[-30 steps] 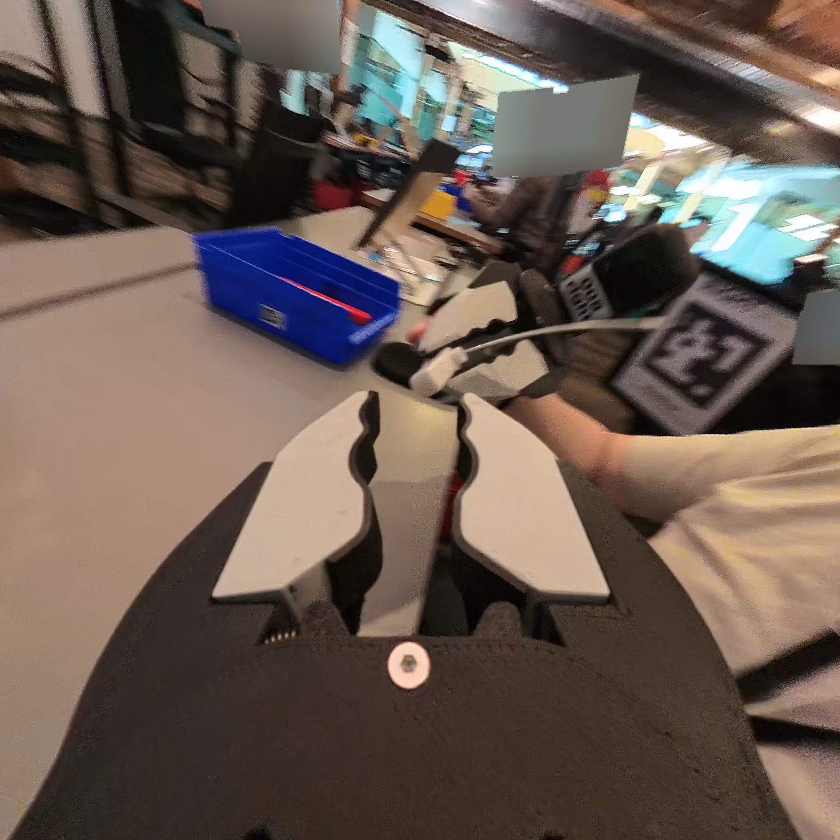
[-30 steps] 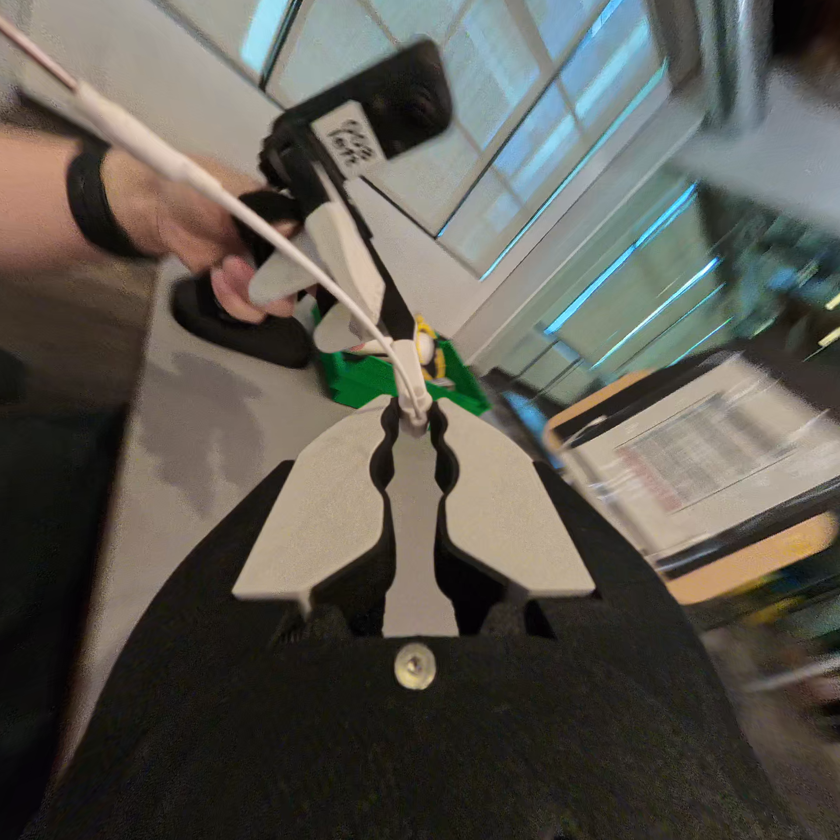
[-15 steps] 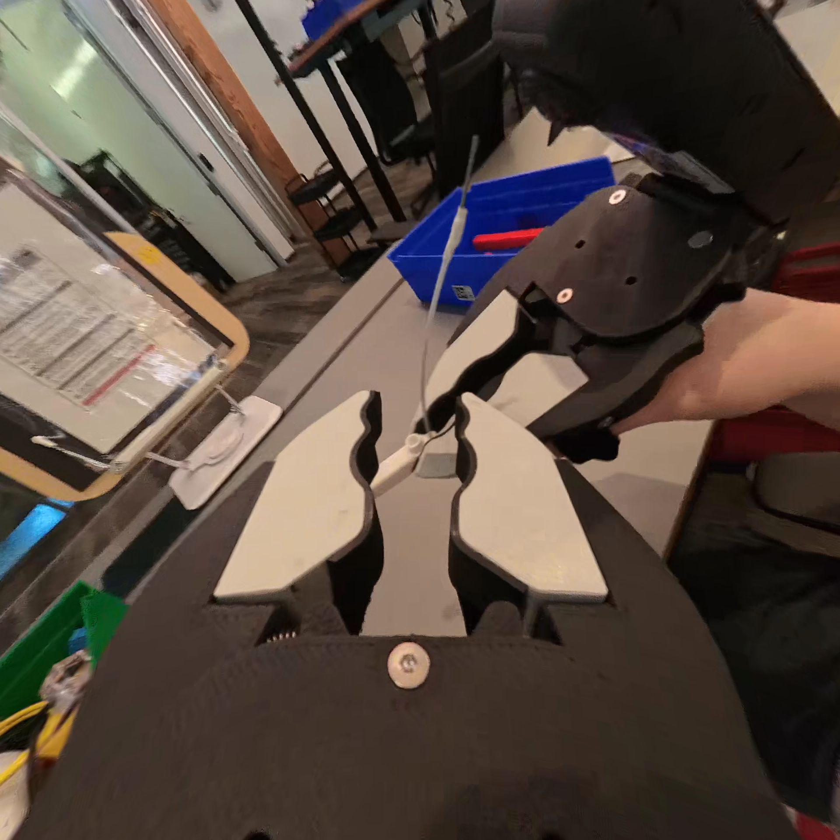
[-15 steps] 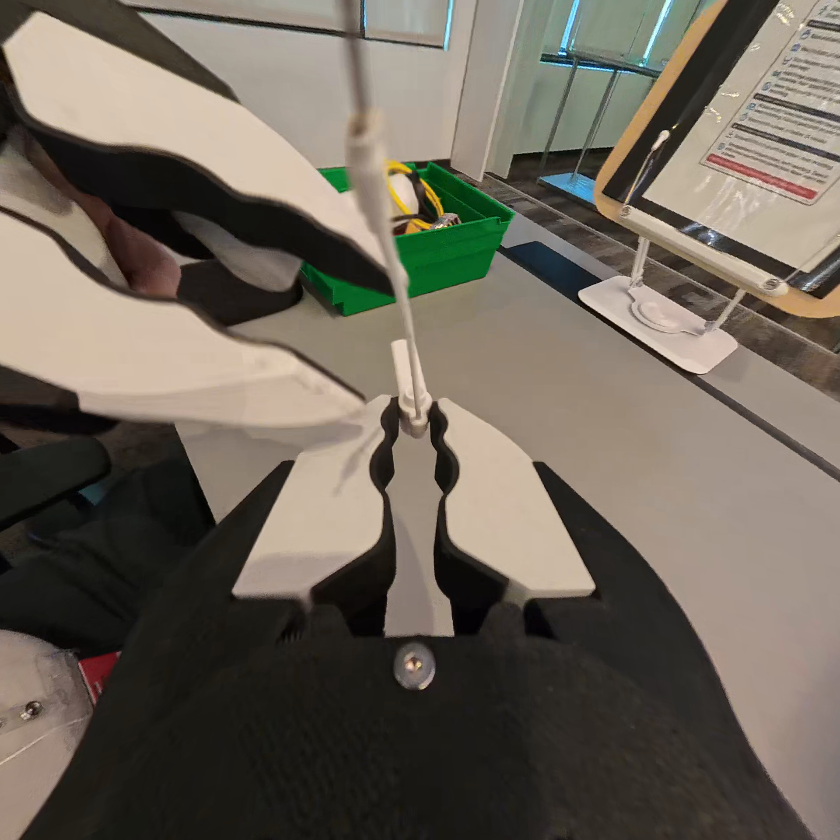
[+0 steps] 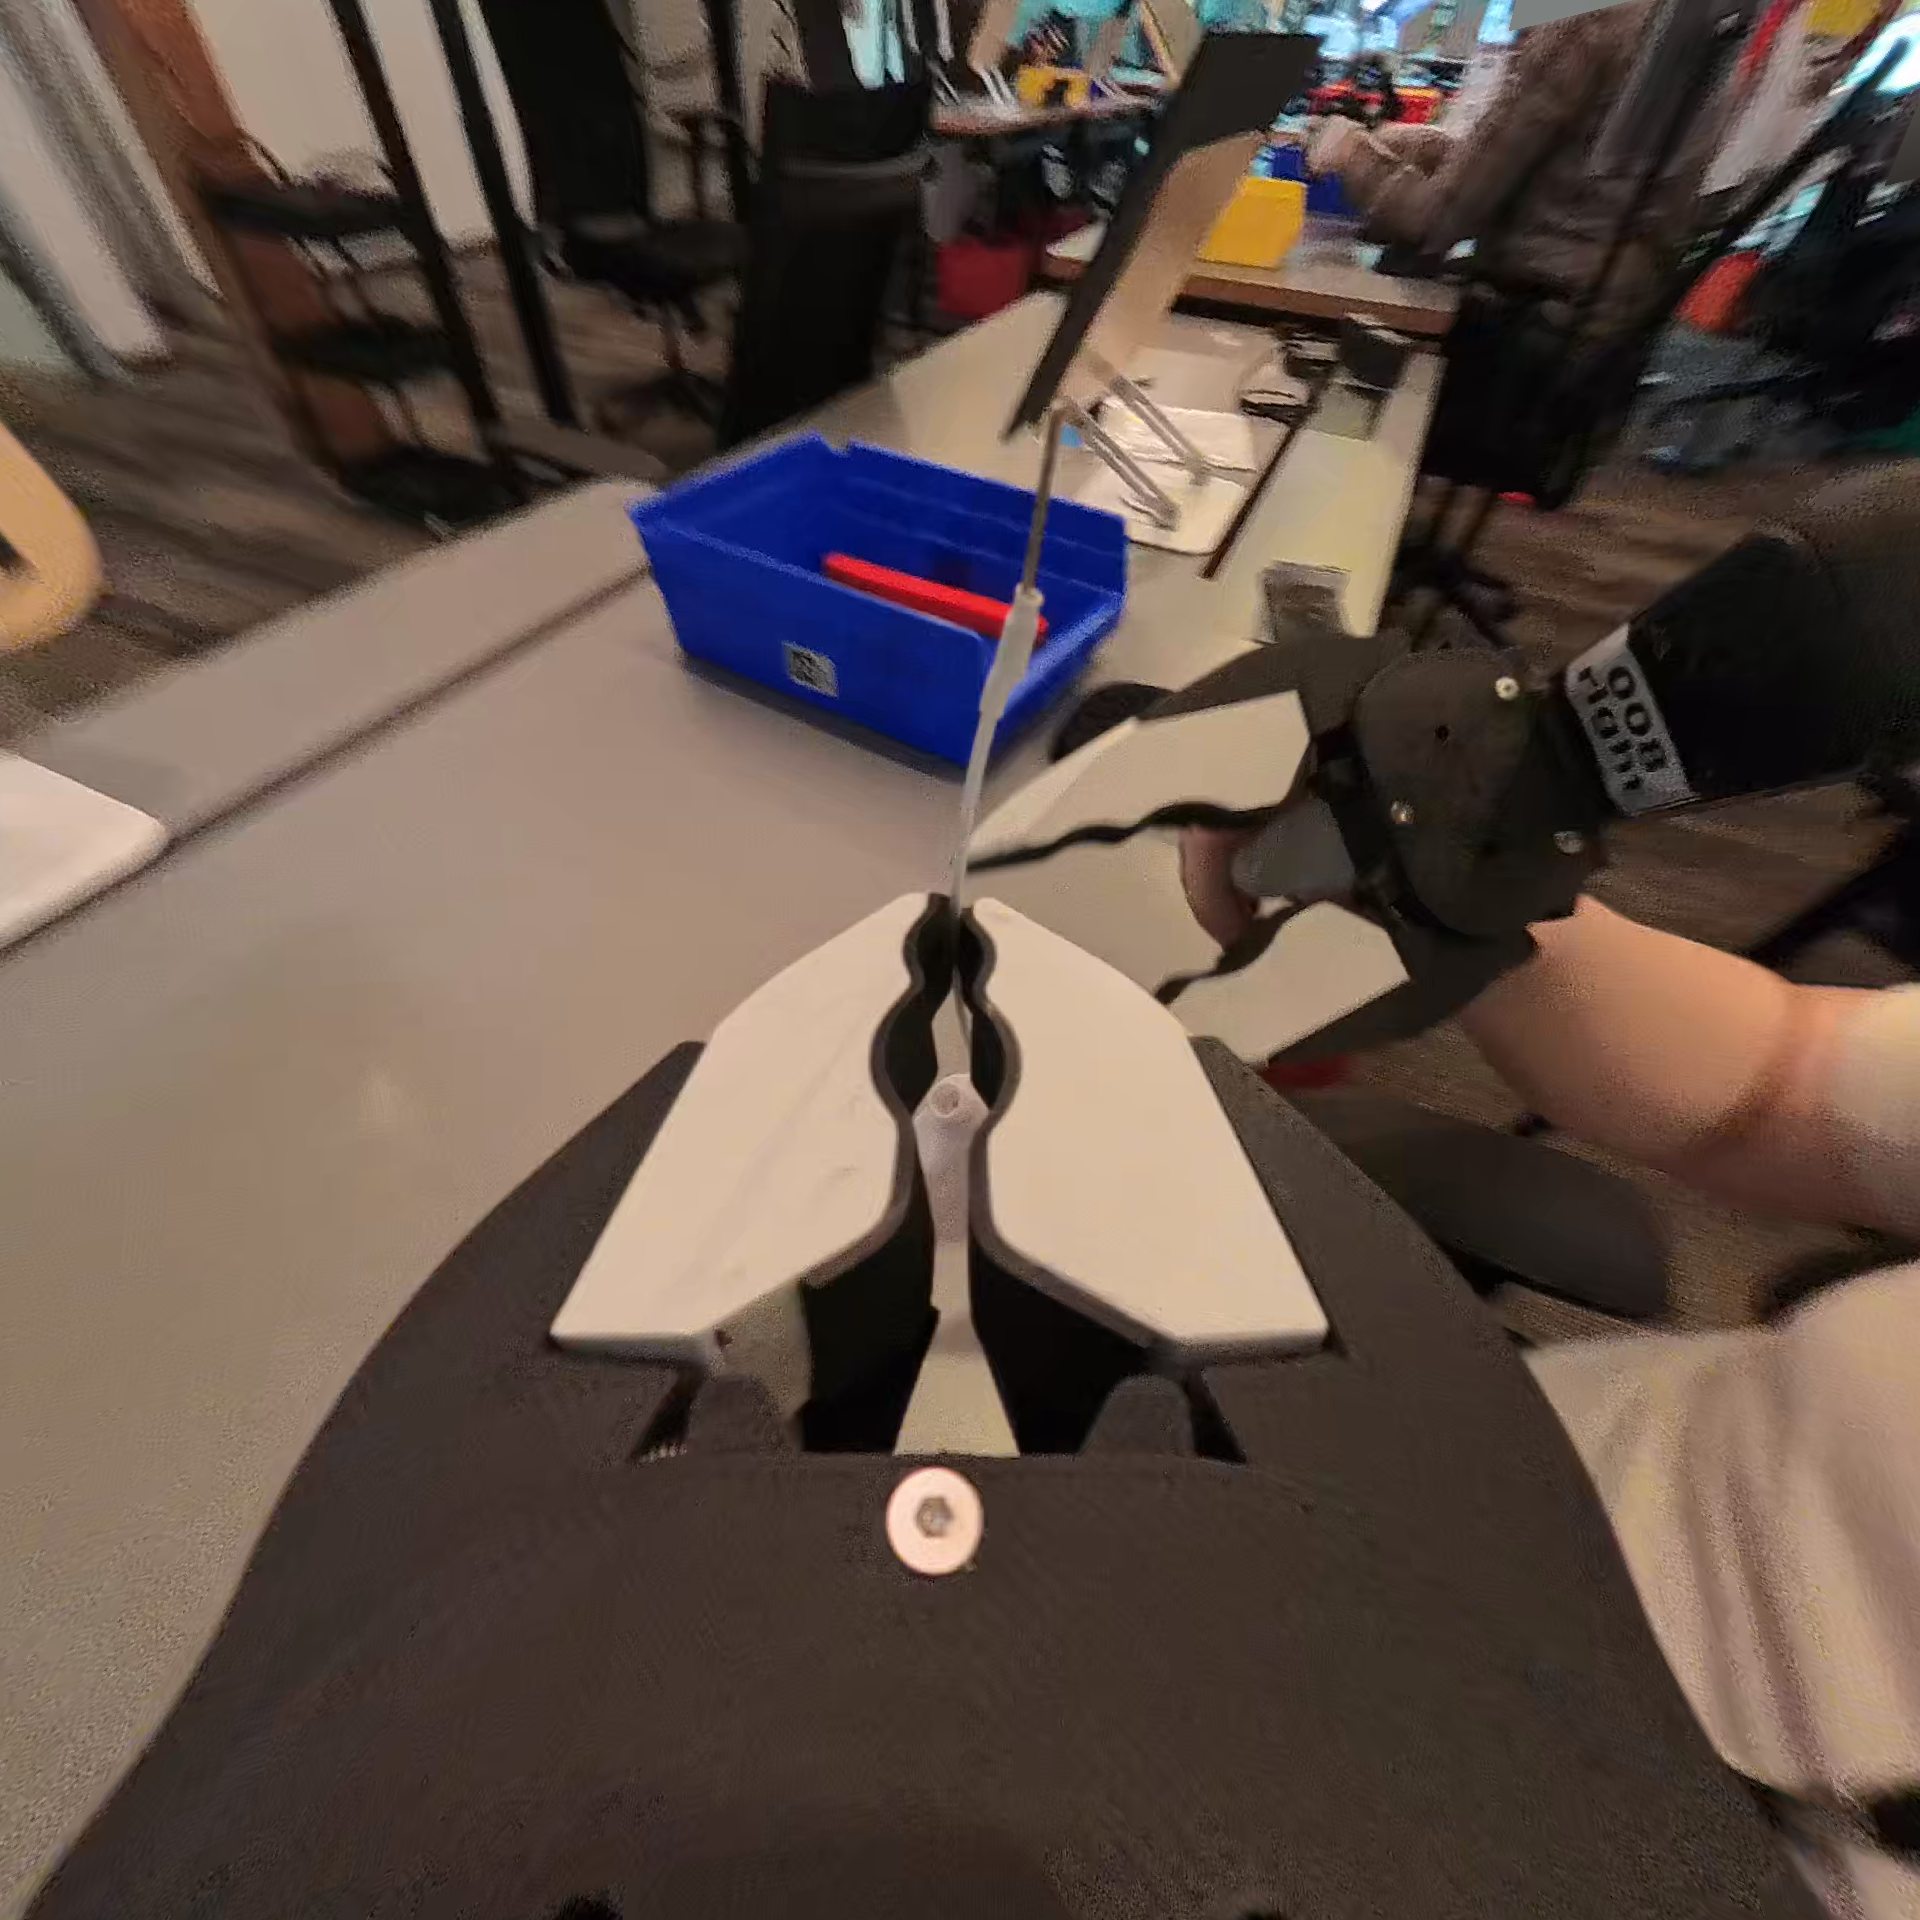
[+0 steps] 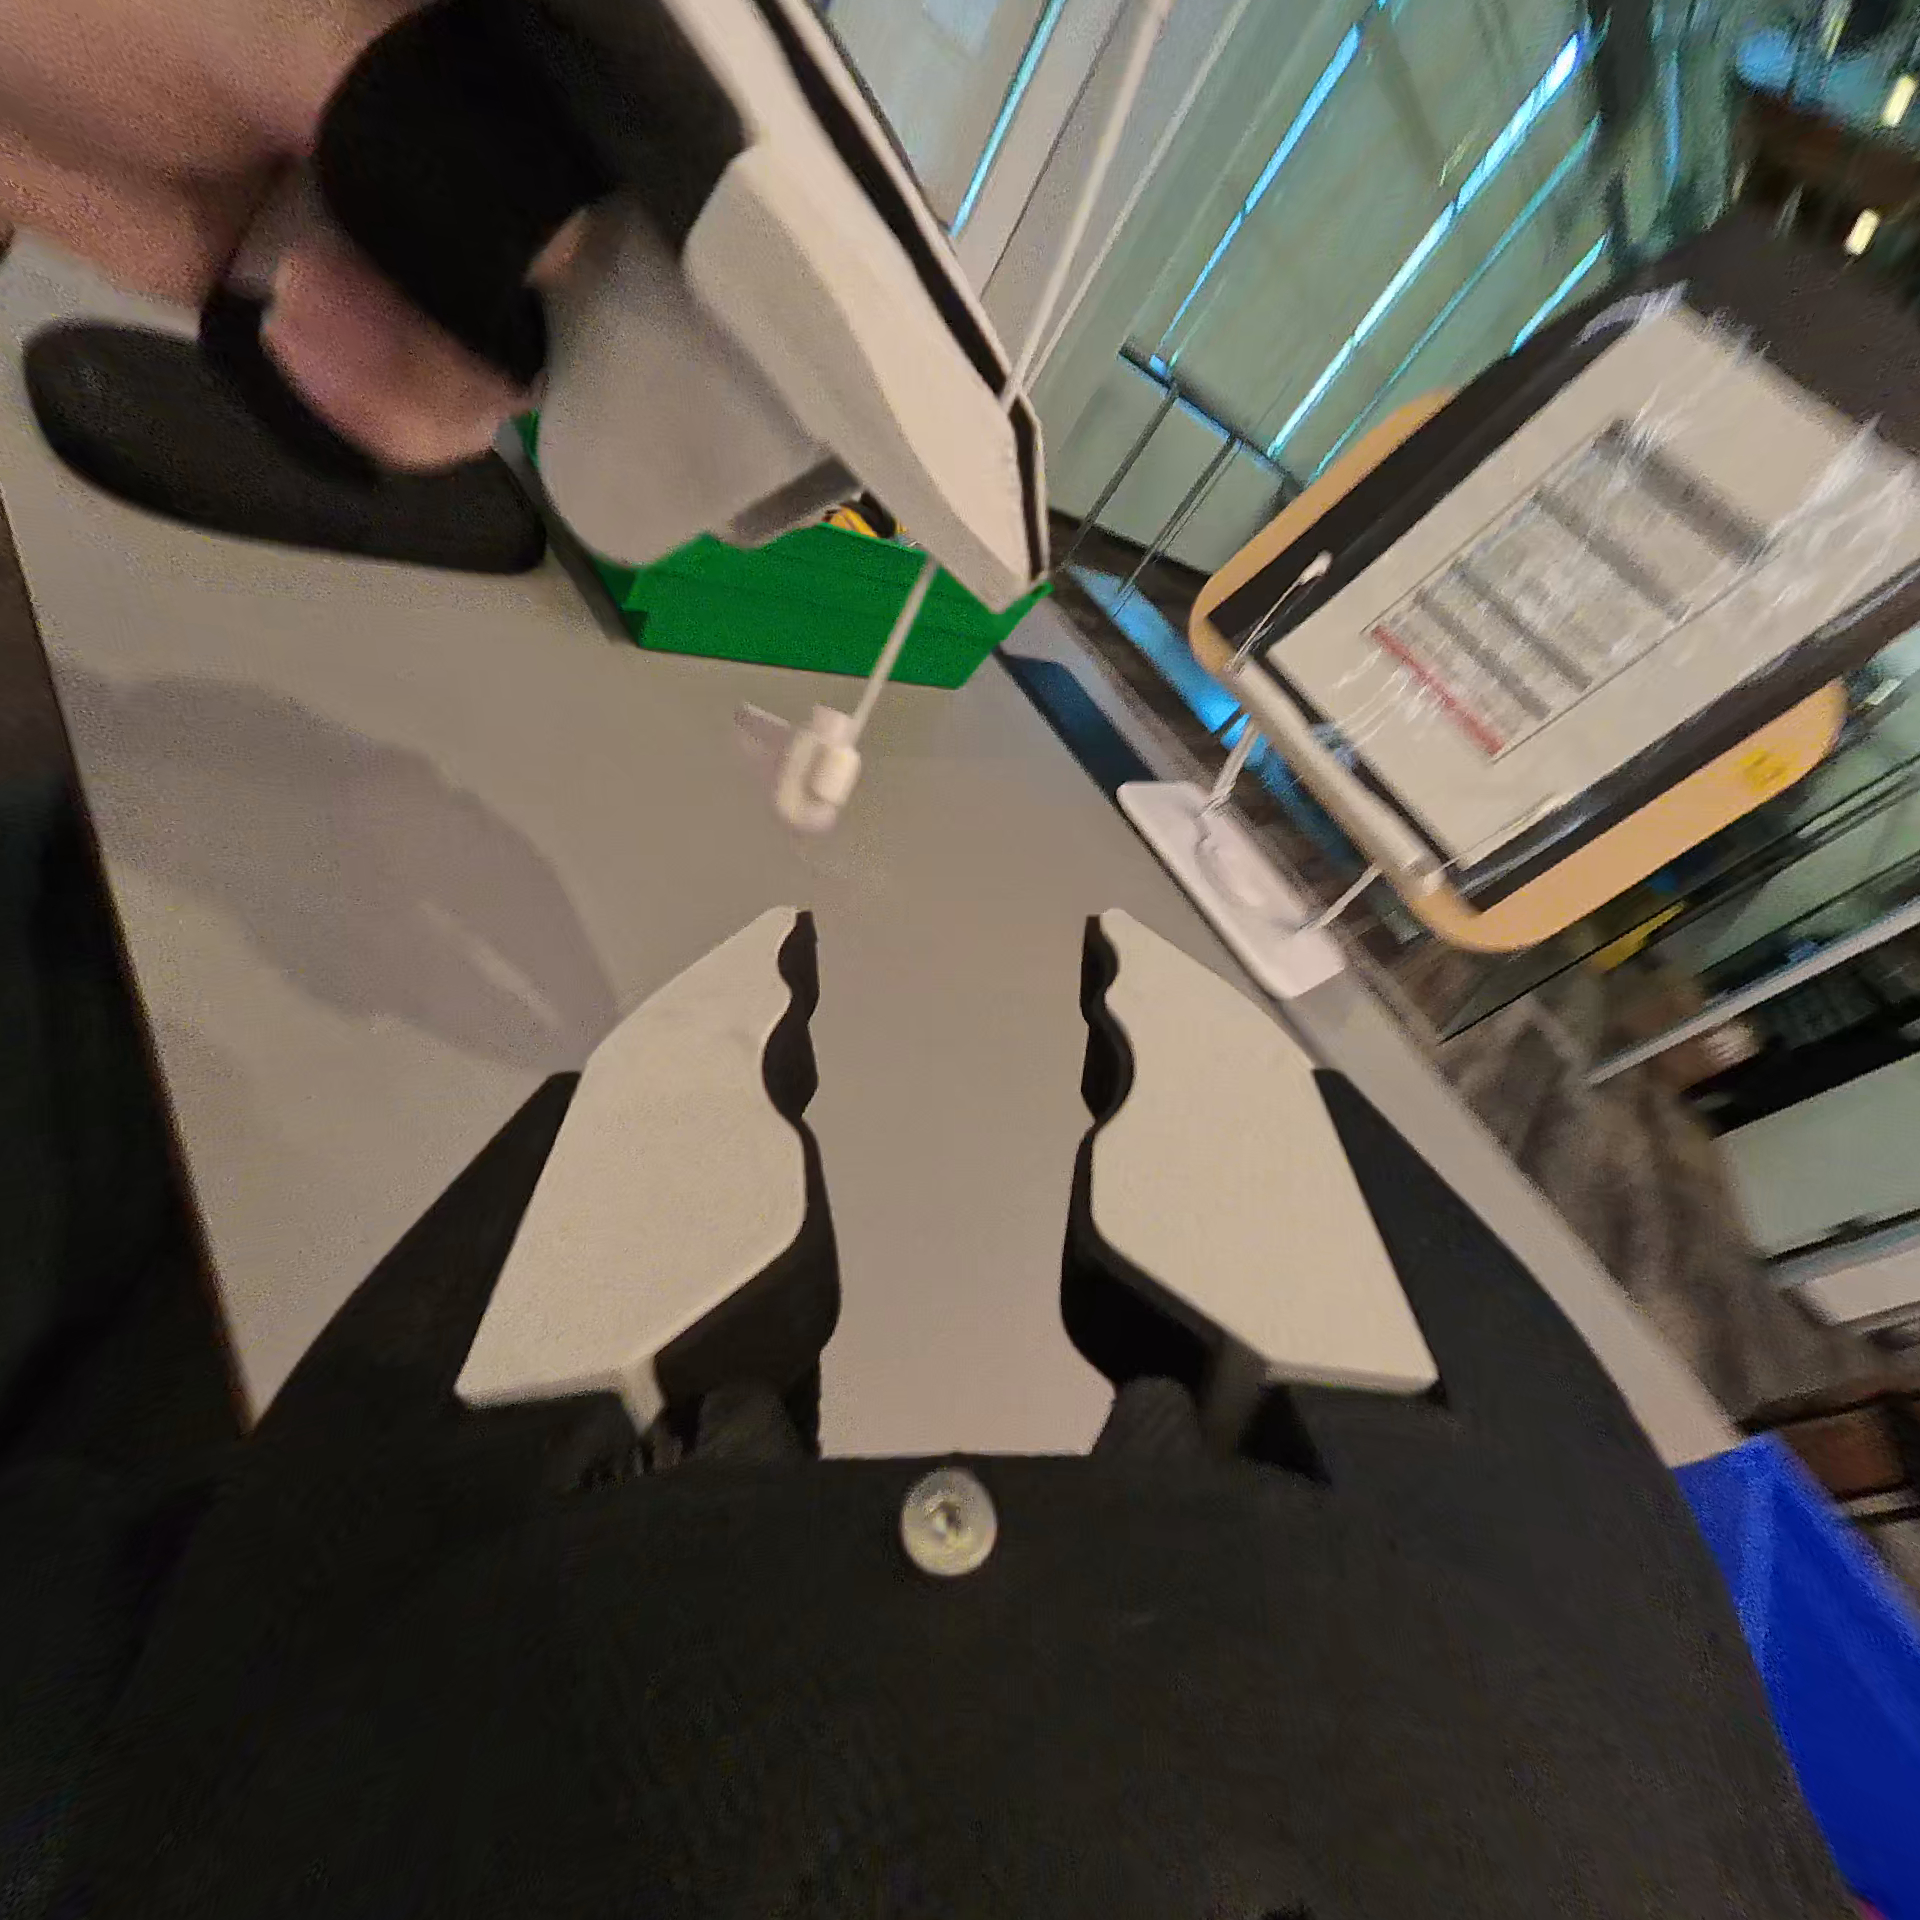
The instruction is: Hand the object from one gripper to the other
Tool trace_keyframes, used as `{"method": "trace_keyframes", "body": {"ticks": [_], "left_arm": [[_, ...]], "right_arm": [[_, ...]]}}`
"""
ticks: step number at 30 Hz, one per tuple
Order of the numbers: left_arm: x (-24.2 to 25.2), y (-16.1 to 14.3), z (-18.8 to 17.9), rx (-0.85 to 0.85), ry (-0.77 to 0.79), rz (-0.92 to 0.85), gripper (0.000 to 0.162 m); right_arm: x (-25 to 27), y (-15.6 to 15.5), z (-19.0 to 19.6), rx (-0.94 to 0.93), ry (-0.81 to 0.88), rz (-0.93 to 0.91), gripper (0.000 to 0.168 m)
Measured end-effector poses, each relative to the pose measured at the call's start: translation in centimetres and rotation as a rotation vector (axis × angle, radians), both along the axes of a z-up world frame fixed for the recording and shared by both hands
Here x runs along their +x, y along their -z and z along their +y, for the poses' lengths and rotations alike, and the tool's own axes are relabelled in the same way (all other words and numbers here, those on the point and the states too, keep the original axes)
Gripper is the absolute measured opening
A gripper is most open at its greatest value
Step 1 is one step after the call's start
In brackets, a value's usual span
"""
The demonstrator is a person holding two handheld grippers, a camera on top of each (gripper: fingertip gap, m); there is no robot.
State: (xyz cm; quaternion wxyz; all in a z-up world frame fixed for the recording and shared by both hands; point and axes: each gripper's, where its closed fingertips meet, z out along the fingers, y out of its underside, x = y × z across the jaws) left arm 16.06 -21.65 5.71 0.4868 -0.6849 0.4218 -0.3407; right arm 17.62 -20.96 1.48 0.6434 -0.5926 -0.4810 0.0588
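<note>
A thin white cable (image 5: pixel 982 748) with white plug ends is the object. My left gripper (image 5: pixel 951 914) is shut on the cable. One plug (image 5: pixel 951 1122) lies between its fingers, and the rest rises from the tips above the blue bin. My right gripper (image 6: pixel 948 925) is open and empty. It also shows in the left wrist view (image 5: pixel 1039 831), open, just right of the cable and apart from it. In the right wrist view the left gripper (image 6: pixel 1023 488) is at the upper left, and the cable's plug (image 6: pixel 821 769) dangles below it, a little beyond my right fingertips.
A grey table (image 5: pixel 416 883) lies below both grippers. A blue bin (image 5: pixel 883 644) holding a red tool (image 5: pixel 914 592) stands ahead of the left gripper. A green bin (image 6: pixel 810 623) with yellow wires and a framed sign on a white stand (image 6: pixel 1507 675) stand at the table's other end. One gripper's finger ends stand about 5 centimeters off the other's.
The right gripper has let go of the cable's plug, opened and drawn back. The left gripper has shut on the cable and now holds it alone.
</note>
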Motion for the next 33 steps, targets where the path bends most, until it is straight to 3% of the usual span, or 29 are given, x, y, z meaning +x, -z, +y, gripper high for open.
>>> {"method": "trace_keyframes", "body": {"ticks": [4, 6, 10, 15, 18, 19, 21, 26, 29, 33], "left_arm": [[-2.3, 0.6, -1.7, -0.341, 0.190, -0.047, 0.000], [-2.9, 0.2, -2.7, -0.486, 0.273, -0.094, 0.000], [-2.9, 0.0, -4.7, -0.589, 0.369, -0.119, 0.000], [-2.2, 0.0, -7.1, -0.642, 0.460, -0.121, 0.000], [-2.2, -0.3, -8.0, -0.654, 0.499, -0.130, 0.001], [-2.3, -0.7, -8.3, -0.656, 0.517, -0.147, 0.006], [-2.5, -1.2, -8.0, -0.622, 0.506, -0.172, 0.016], [-5.3, -4.4, -5.3, -0.413, 0.374, -0.315, 0.043], [-8.1, -5.9, -3.4, -0.232, 0.250, -0.388, 0.042], [-9.0, -3.5, -3.0, -0.204, 0.183, -0.347, 0.041]], "right_arm": [[0.0, -3.4, -2.1, 0.420, -0.078, -0.148, 0.049], [-0.8, -5.2, -3.1, 0.698, -0.088, -0.331, 0.046], [-3.6, -8.1, -3.9, 1.123, -0.080, -0.628, 0.042], [-7.1, -8.6, -5.0, 1.283, -0.250, -0.709, 0.039], [-7.8, -8.2, -4.5, 1.326, -0.255, -0.768, 0.013], [-7.8, -8.1, -4.3, 1.304, -0.252, -0.766, 0.004], [-7.4, -7.8, -3.5, 1.158, -0.233, -0.731, 0.002], [-5.1, -6.4, -1.0, 0.631, -0.180, -0.502, 0.002], [-3.7, -4.1, 0.1, 0.159, -0.182, -0.300, 0.002], [-3.0, -2.0, -0.1, -0.329, -0.222, -0.050, 0.002]]}}
